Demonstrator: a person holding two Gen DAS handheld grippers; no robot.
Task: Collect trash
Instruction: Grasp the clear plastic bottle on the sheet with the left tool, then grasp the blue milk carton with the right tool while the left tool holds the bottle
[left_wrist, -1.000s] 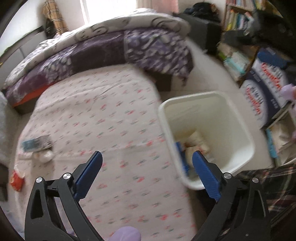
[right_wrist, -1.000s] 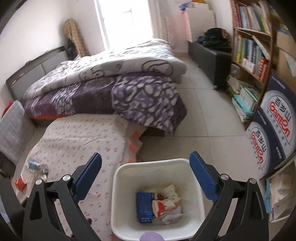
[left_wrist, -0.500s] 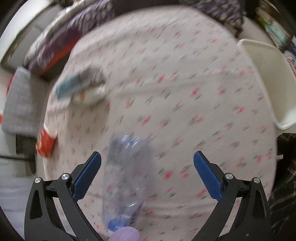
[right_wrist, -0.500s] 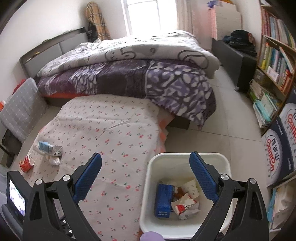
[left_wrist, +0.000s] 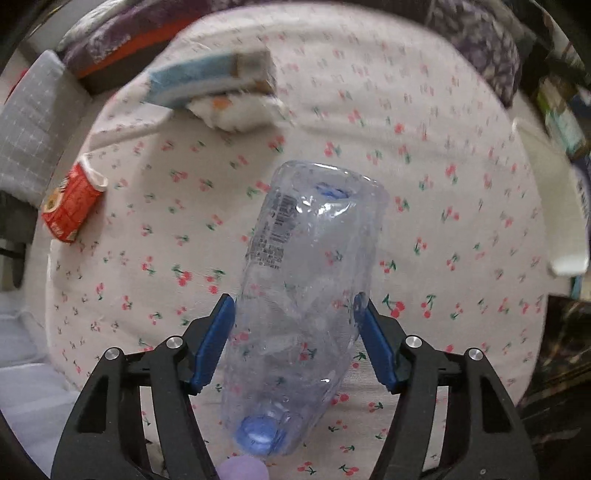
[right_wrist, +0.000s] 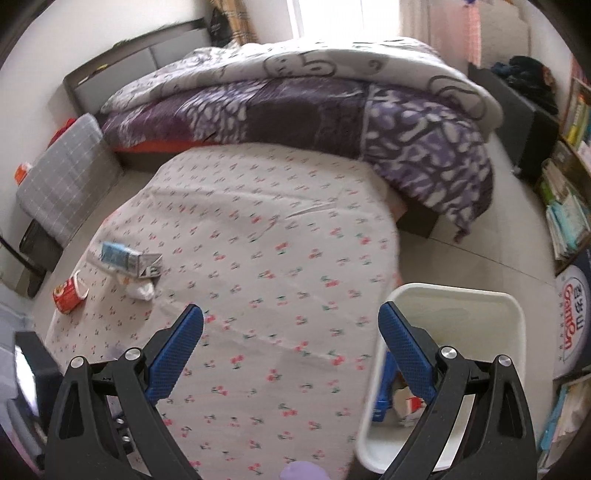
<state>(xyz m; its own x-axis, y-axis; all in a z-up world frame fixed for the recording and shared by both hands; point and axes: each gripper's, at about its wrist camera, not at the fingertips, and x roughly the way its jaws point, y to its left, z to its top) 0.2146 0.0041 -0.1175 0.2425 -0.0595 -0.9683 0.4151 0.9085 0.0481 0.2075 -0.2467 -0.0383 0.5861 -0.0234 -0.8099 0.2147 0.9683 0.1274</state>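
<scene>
A clear crushed plastic bottle (left_wrist: 306, 280) with a blue cap lies on the cherry-print sheet (left_wrist: 424, 147), cap end toward the camera. My left gripper (left_wrist: 293, 306) points down over it, its jaws closing, and the blue pads touch the bottle's two sides. Farther off lie a red paper cup (left_wrist: 70, 206), a blue carton (left_wrist: 210, 79) and a crumpled tissue (left_wrist: 236, 110). My right gripper (right_wrist: 291, 321) hangs open over the sheet, nothing between its fingers, beside the white bin (right_wrist: 461, 295). The cup (right_wrist: 68, 293), carton (right_wrist: 125, 258) and tissue (right_wrist: 140, 290) lie to its left.
The bin holds a blue box and crumpled wrappers, and its rim (left_wrist: 569, 264) shows at the right edge of the left wrist view. A purple and white quilt (right_wrist: 332, 110) is heaped at the back. A grey cushion (right_wrist: 59, 184) leans at the left, bookshelves (right_wrist: 569, 184) at the right.
My left gripper swung from the bin to over the bottle, dropped closer, and its jaws narrowed onto the bottle. My right gripper shifted left, so the bin now sits at its right.
</scene>
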